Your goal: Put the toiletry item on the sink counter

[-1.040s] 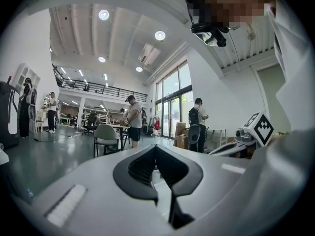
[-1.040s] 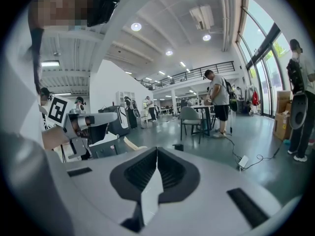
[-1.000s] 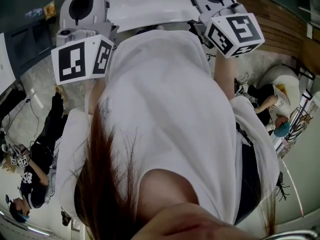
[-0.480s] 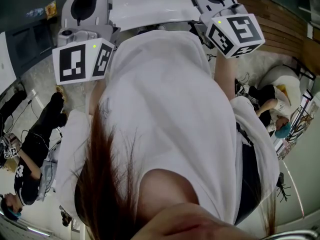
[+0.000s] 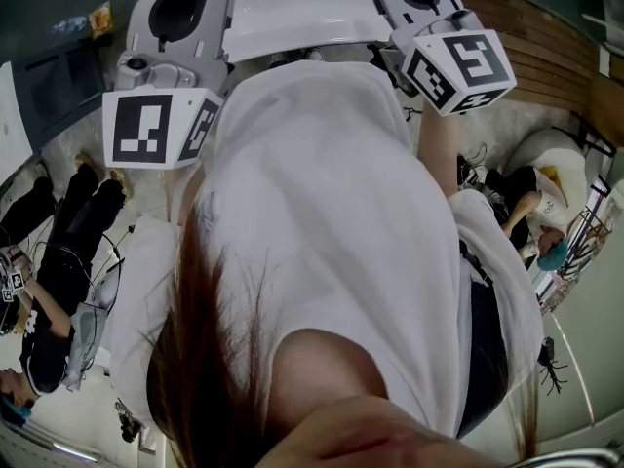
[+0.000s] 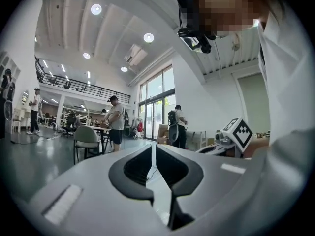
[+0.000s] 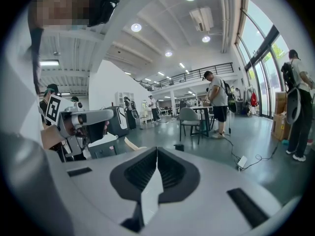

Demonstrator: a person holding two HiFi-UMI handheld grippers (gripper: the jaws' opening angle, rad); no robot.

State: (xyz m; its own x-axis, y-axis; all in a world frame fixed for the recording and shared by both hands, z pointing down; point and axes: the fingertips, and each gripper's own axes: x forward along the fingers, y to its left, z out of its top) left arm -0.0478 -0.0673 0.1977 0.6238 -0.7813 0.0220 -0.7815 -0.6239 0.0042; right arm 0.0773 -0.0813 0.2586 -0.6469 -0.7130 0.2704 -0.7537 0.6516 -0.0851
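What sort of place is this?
It looks like a big open workshop or lab hall, not a home. It has a high ceiling with round lights, a railed upper walkway and tall glazed doors. People stand near a chair.

Grey left hand-held gripper (image 6: 153, 149) with black pads (image 6: 135, 168); black-and-white square-patterned cube (image 5: 156, 125) at ten o'clock; white shirt (image 5: 322, 213), brown hair (image 5: 210, 359).

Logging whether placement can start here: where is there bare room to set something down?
No counter shows. The only free patch is bare floor between the chair and the cable. Around the table it is crowded with people.
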